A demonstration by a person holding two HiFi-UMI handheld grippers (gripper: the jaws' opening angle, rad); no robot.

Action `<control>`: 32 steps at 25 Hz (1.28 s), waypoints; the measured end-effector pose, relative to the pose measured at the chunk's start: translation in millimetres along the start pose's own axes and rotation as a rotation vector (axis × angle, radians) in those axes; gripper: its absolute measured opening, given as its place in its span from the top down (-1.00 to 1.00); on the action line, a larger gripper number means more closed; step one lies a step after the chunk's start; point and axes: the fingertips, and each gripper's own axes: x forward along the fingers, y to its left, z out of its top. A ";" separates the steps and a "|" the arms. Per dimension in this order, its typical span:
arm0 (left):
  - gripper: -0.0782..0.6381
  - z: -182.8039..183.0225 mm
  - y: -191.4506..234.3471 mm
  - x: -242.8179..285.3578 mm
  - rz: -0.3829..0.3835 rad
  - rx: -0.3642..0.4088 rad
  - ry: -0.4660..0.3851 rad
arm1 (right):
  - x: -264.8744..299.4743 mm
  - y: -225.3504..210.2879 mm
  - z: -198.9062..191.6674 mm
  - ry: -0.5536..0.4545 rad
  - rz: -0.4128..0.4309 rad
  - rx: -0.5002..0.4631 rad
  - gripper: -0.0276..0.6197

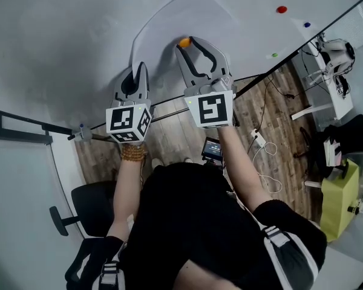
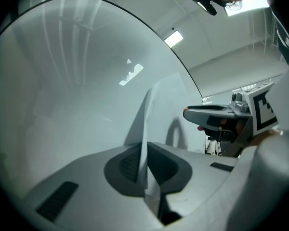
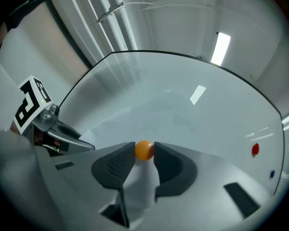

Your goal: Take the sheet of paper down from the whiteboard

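A white sheet of paper point(image 1: 193, 14) lies against the whiteboard point(image 1: 60, 35), with an orange round magnet point(image 1: 184, 42) on its lower part. My right gripper point(image 1: 187, 43) points at the board, and its two pads press on either side of the orange magnet point(image 3: 144, 150). My left gripper point(image 1: 137, 71) is shut on the sheet's left edge. In the left gripper view that edge of the paper point(image 2: 145, 129) stands out from the board, pinched between the closed jaws.
Red point(image 1: 282, 9), blue point(image 1: 307, 25) and green point(image 1: 274, 55) magnets sit on the board to the right. Below are a wooden floor with cables point(image 1: 263, 144), a black office chair point(image 1: 85, 204) and a yellow-green cabinet point(image 1: 339, 198).
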 end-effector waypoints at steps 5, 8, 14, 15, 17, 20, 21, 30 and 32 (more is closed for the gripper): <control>0.75 0.5 -1.3 0.4 0.000 0.002 -0.001 | -6.8 -2.8 -6.3 -0.003 0.003 0.080 0.55; 0.75 0.2 -0.9 0.1 -0.001 0.004 -0.001 | -9.7 -2.5 -12.3 0.005 0.013 0.128 0.55; 0.75 1.1 -2.9 0.2 0.001 0.005 -0.004 | -21.1 2.5 -20.7 0.009 0.028 0.172 0.55; 0.75 0.7 -2.5 -0.3 0.001 0.005 -0.004 | -22.9 4.1 -23.1 0.013 0.029 0.172 0.55; 0.75 -0.6 -1.1 -1.0 0.002 0.006 -0.003 | -26.2 6.6 -28.2 0.017 0.031 0.173 0.55; 0.75 -1.1 0.1 -1.7 0.005 0.011 -0.003 | -31.7 7.3 -33.6 0.014 0.034 0.184 0.55; 0.75 -0.8 0.2 -1.6 0.005 0.012 -0.004 | -33.7 6.5 -35.0 0.014 0.033 0.188 0.55; 0.75 0.1 0.7 -1.6 0.013 0.013 -0.008 | -48.9 2.2 -36.5 0.017 0.014 0.210 0.55; 0.75 1.1 -0.7 -1.1 0.013 0.013 -0.009 | -52.0 -1.1 -38.2 0.025 0.007 0.222 0.55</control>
